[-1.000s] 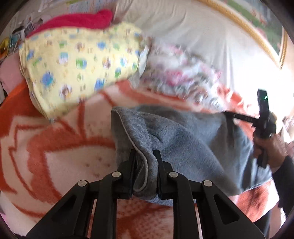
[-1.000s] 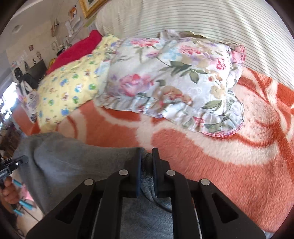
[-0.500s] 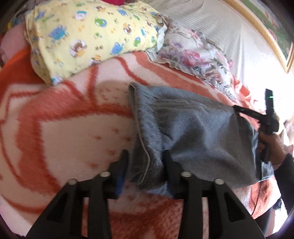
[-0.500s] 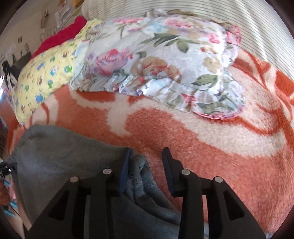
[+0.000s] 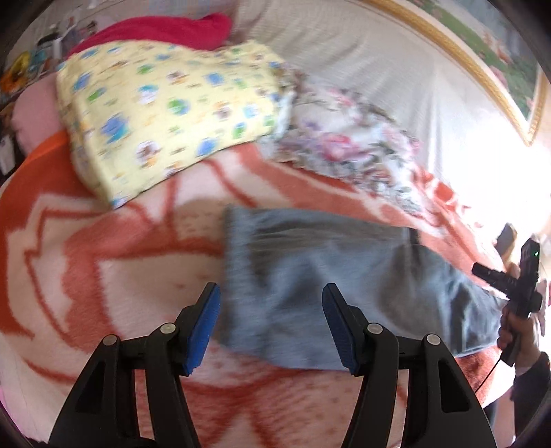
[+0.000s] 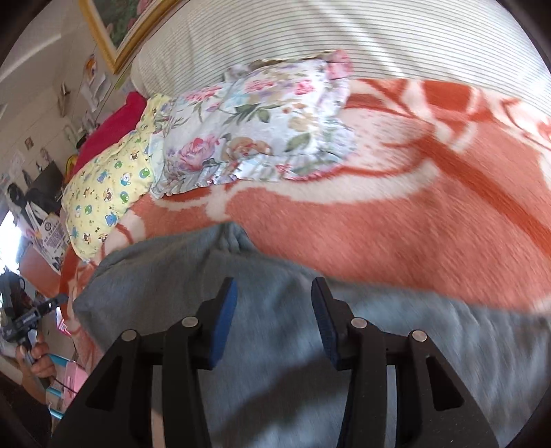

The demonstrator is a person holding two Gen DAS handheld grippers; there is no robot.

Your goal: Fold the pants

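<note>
Pants: grey fleece pants (image 5: 320, 286), folded into a broad flat panel, lying on the orange-and-cream patterned blanket (image 5: 113, 275); near edge just beyond the left tool's tips, far end reaching toward the right hand.
Pants, right view: same grey fleece (image 6: 275, 344) spread under and ahead of the right tool, a bunched ridge at its far edge against the blanket (image 6: 396, 241).
Left gripper (image 5: 271, 324): black two-finger tool with blue pads, spread wide, gripping nothing; raised over the fabric's near edge, though blur makes contact hard to judge.
Right gripper (image 6: 273, 320): black, blue-padded, spread apart, nothing between the pads; hovering over the grey cloth.
Right tool from the left view: black handle held in a hand (image 5: 520, 327) at the far right, beside the pants' end.
Left tool from the right view: small, held in a hand (image 6: 36, 355) at the lower left edge.
Pillows: yellow cartoon-print pillow (image 5: 165, 113) and white floral ruffled pillow (image 5: 347, 144) side by side beyond the pants, apart from them.
Behind: red plush cushion (image 5: 155, 31); striped white cover (image 6: 344, 38); gold-framed picture (image 5: 482, 51).
</note>
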